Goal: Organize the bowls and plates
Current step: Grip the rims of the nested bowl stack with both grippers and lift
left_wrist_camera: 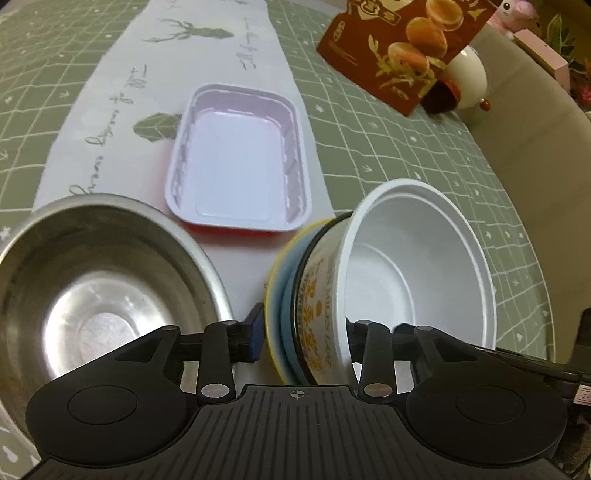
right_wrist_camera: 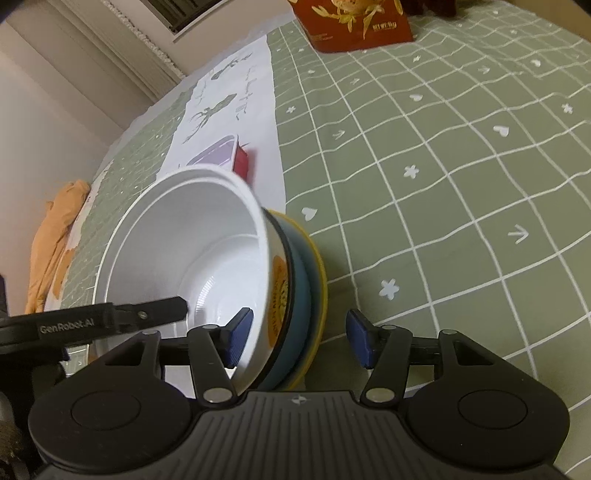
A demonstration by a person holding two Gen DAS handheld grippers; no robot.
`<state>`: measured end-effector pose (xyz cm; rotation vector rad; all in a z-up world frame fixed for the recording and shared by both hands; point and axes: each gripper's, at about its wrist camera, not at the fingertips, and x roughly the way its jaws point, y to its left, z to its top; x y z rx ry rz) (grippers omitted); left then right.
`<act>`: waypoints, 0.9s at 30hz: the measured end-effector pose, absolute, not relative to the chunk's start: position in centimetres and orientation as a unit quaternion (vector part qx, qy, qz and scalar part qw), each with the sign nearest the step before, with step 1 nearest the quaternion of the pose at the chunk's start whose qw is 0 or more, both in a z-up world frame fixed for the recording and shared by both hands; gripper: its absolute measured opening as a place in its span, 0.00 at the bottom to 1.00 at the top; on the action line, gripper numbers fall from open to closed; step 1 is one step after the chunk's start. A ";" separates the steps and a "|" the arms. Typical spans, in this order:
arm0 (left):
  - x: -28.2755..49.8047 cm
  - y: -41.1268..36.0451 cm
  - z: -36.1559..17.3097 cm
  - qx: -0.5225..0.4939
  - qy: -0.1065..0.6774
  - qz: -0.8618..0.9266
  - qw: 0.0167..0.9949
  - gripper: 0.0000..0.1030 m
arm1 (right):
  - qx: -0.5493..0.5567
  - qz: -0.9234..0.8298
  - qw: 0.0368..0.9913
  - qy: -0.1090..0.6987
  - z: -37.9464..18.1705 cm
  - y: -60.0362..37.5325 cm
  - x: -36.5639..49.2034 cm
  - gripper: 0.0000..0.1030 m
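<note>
L claw open, R claw open

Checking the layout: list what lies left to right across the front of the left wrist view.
Steel bowl → yellow plate → blue dish → white printed bowl, the last three nested and tilted.

A green tablecloth with a white grid and small hearts, flowers and arrows covers the table, with a white runner printed with deer and script laid along it. Behind stand a pale wall and a window frame; an orange cloth lies by the table's edge, and a beige chair back rises past the other side
</note>
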<state>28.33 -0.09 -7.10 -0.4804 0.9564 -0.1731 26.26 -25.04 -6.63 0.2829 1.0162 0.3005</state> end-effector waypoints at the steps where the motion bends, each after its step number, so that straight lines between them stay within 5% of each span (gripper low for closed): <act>1: 28.3 -0.2 -7.1 -0.226 0.455 -0.082 0.857 0.38 | 0.138 0.146 0.851 0.486 -6.8 -25.0 26.3 0.54; 27: 25.6 -0.3 -7.2 -0.239 0.495 -0.087 0.831 0.39 | 0.141 0.177 0.817 0.530 -7.8 -23.5 25.9 0.57</act>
